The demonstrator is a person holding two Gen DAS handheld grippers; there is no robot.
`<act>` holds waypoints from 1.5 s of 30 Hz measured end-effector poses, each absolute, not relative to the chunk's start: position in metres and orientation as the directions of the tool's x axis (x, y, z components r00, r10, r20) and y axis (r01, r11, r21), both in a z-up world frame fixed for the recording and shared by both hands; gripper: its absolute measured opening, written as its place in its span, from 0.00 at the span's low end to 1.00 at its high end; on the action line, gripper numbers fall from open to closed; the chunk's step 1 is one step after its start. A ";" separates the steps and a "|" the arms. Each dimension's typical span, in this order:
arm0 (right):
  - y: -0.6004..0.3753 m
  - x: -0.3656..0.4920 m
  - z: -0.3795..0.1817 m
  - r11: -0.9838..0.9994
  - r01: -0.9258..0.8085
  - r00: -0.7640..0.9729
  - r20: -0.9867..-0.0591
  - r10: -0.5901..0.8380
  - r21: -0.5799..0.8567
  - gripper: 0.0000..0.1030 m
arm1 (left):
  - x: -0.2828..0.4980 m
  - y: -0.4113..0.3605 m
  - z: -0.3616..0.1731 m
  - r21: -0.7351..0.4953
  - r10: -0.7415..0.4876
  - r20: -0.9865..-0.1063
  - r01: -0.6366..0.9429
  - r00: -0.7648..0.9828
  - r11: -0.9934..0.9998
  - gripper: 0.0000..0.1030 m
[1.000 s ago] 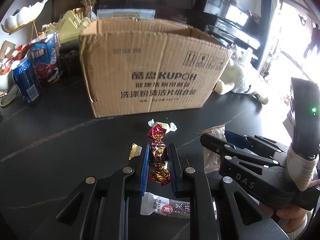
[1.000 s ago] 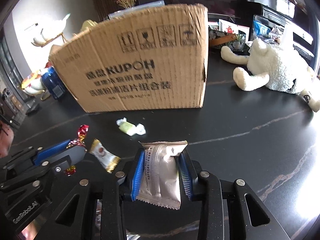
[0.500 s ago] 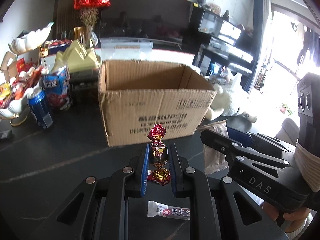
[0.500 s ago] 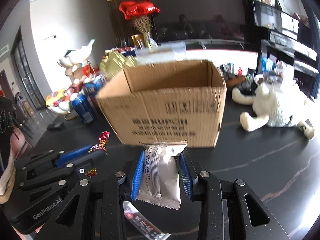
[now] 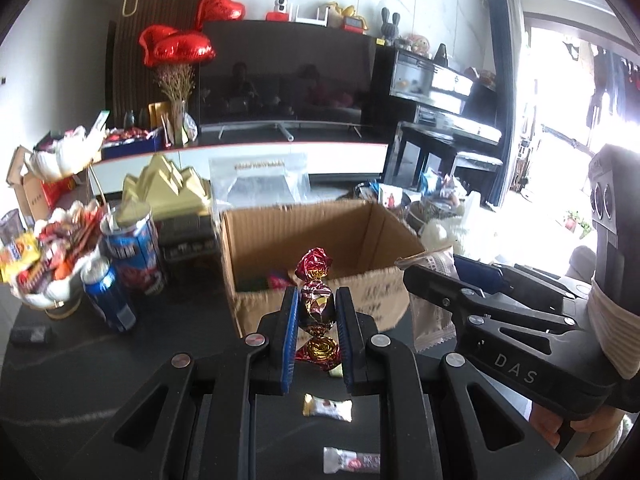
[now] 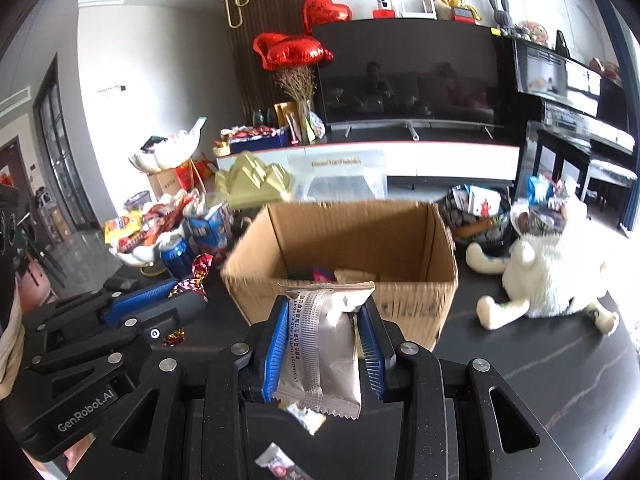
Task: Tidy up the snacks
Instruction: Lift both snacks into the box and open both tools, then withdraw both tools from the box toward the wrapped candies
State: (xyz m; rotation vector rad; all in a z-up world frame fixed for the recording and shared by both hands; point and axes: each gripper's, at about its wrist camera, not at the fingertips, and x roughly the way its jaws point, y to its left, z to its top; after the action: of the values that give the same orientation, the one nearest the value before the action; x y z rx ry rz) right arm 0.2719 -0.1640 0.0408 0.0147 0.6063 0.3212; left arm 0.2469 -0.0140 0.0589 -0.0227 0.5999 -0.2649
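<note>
My left gripper (image 5: 317, 304) is shut on a red foil-wrapped candy (image 5: 316, 300) that sticks up between the blue pads. My right gripper (image 6: 324, 312) is shut on a silver snack packet (image 6: 322, 344). Both hang above the dark table, just in front of an open cardboard box (image 5: 320, 236) (image 6: 344, 240) with a few snacks on its floor. In the left wrist view the right gripper (image 5: 440, 276) shows at the right with its packet; in the right wrist view the left gripper (image 6: 188, 292) shows at the left with the candy (image 6: 200, 268).
Loose wrapped sweets (image 5: 327, 407) (image 5: 352, 460) lie on the table below me. Blue cans (image 5: 108, 300) and a bowl of snacks (image 5: 44, 264) stand left of the box. A white plush toy (image 6: 548, 268) lies at the right. A person's hand (image 5: 576, 428) holds the right gripper.
Both grippers have risen with their snacks. The box, seen side-on before, now shows its open top and inside. The sweets on the table have dropped lower in view.
</note>
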 end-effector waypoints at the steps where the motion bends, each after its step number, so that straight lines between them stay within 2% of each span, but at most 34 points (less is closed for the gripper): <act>1: -0.163 0.275 0.044 0.950 -0.294 0.777 -0.553 0.300 0.101 0.35 | 0.250 -0.013 0.061 -0.097 -0.253 -0.553 0.240 0.794 0.966 0.19; 10: -0.159 0.306 0.062 0.948 -0.310 0.791 -0.534 0.299 0.072 0.35 | 0.285 -0.013 0.076 -0.086 -0.255 -0.546 0.249 0.798 0.965 0.19; 19: -0.152 0.349 0.065 0.948 -0.315 0.795 -0.533 0.289 0.043 0.35 | 0.337 -0.013 0.072 -0.092 -0.253 -0.577 0.246 0.776 0.965 0.19; 20: -0.152 0.354 0.063 0.947 -0.317 0.793 -0.535 0.293 0.048 0.35 | 0.340 -0.013 0.072 -0.093 -0.251 -0.578 0.243 0.776 0.966 0.21; 21: -0.153 0.360 0.062 0.947 -0.316 0.791 -0.537 0.293 0.051 0.36 | 0.344 -0.013 0.071 -0.091 -0.247 -0.577 0.239 0.778 0.967 0.29; 22: -0.153 0.363 0.060 0.950 -0.309 0.790 -0.542 0.285 0.050 0.40 | 0.346 -0.013 0.071 -0.086 -0.241 -0.572 0.234 0.785 0.968 0.34; 23: -0.154 0.367 0.059 0.951 -0.304 0.788 -0.549 0.280 0.050 0.49 | 0.346 -0.012 0.071 -0.084 -0.233 -0.567 0.227 0.790 0.970 0.40; 25: -0.157 0.369 0.055 0.957 -0.285 0.791 -0.552 0.266 0.053 0.54 | 0.343 -0.011 0.069 -0.071 -0.214 -0.562 0.211 0.799 0.975 0.40; 36: -0.164 0.322 0.038 0.954 -0.301 0.803 -0.536 0.261 0.013 0.54 | 0.300 -0.010 0.049 -0.108 -0.262 -0.563 0.244 0.784 0.964 0.41; 45: -0.176 0.289 0.016 0.952 -0.297 0.791 -0.540 0.287 0.072 0.54 | 0.267 -0.021 0.017 -0.098 -0.300 -0.580 0.301 0.757 0.949 0.43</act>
State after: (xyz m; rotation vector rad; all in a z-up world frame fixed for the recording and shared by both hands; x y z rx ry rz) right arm 0.2886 -0.1764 0.0161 -0.0173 0.5783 0.3143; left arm 0.2670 -0.0207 0.0170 0.0017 0.6320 -0.3278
